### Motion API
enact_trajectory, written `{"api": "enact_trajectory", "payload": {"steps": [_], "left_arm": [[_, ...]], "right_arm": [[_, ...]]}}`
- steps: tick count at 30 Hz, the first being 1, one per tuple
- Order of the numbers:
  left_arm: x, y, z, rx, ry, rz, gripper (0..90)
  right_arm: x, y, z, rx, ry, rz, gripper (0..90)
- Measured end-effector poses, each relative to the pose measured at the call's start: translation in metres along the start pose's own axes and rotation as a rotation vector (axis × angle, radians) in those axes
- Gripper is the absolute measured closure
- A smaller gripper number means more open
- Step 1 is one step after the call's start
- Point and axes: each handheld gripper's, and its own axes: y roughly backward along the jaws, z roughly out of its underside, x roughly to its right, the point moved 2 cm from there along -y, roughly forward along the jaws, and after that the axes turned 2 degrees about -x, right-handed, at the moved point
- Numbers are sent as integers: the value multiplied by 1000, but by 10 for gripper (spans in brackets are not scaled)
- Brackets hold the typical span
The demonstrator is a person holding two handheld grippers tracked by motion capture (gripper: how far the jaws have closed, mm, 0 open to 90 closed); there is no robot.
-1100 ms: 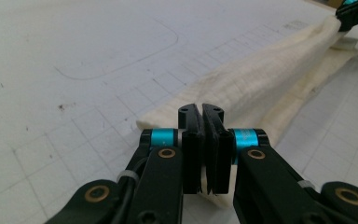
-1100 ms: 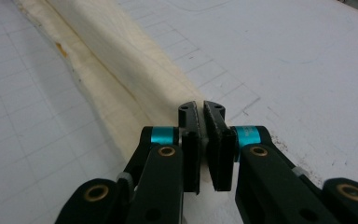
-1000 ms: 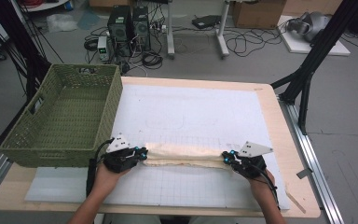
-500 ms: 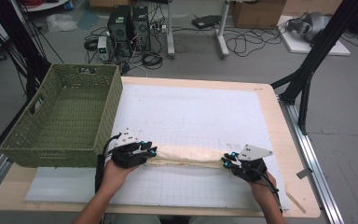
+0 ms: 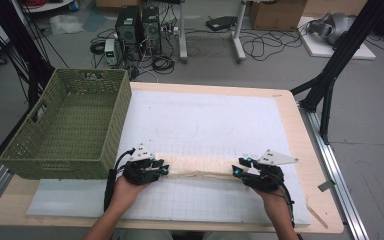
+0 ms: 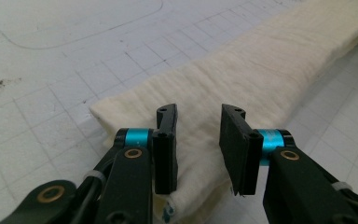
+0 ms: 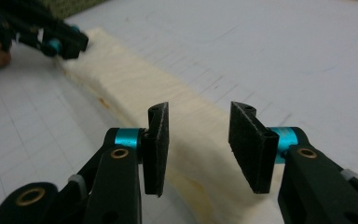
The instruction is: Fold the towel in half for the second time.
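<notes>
Both the left gripper (image 6: 198,149) and the right gripper (image 7: 205,149), its jaws just opening, stand spread over the folded cream cloth (image 5: 200,165), pinching nothing.

- The right gripper (image 7: 198,149) has just been opening: its jaws stand apart over the right end of the folded cream cloth (image 5: 200,167), pads clear of the fabric, where a second ago they are nearly closed.
- The left gripper (image 6: 198,151) sits slightly further in along the cloth's left end than a second ago, jaws parted with the fabric between and below them.
- The cloth now lies as a flatter, narrower strip between the two grippers, less bunched than a second ago.
</notes>
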Motion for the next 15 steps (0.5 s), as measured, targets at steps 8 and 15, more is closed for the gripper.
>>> {"api": "enact_trajectory", "payload": {"steps": [8, 15], "left_arm": [[0, 0, 1, -17, 4, -13, 673], [0, 3, 3, -37, -29, -60, 722]], "right_arm": [[11, -18, 20, -155, 46, 68, 630], [17, -11, 22, -181, 78, 142, 657]]}}
